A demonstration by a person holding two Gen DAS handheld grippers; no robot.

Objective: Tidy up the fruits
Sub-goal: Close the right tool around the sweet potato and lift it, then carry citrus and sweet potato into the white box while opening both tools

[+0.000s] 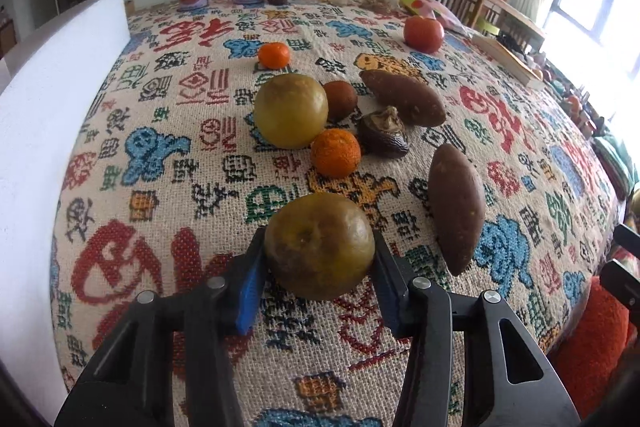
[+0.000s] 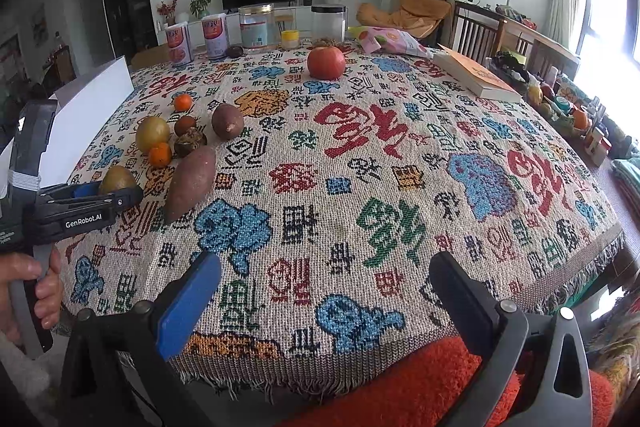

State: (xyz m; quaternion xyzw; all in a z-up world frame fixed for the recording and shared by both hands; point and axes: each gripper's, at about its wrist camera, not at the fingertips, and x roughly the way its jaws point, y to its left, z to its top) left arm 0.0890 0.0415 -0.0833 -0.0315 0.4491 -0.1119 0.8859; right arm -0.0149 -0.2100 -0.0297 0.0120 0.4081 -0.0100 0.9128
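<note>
At lower centre of the left wrist view, the greenish-brown fruit (image 1: 319, 245) is clasped by the left gripper (image 1: 319, 259), its underside hidden, stem dimple facing the camera. No long axis is seen; it is round. Right of it a sweet potato (image 1: 456, 209) lies lengthwise up the frame. Across the surface (image 2: 400, 187), the right gripper (image 2: 324, 291) is held with jaws spread, nothing between them.

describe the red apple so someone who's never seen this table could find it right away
Start at the table under the patterned woven cloth and look toward its far edge, where the jars and tins stand. The red apple sits alone just in front of them, well apart from the fruit cluster. It is the only large, round, red fruit; the small oranges are far smaller.
</note>
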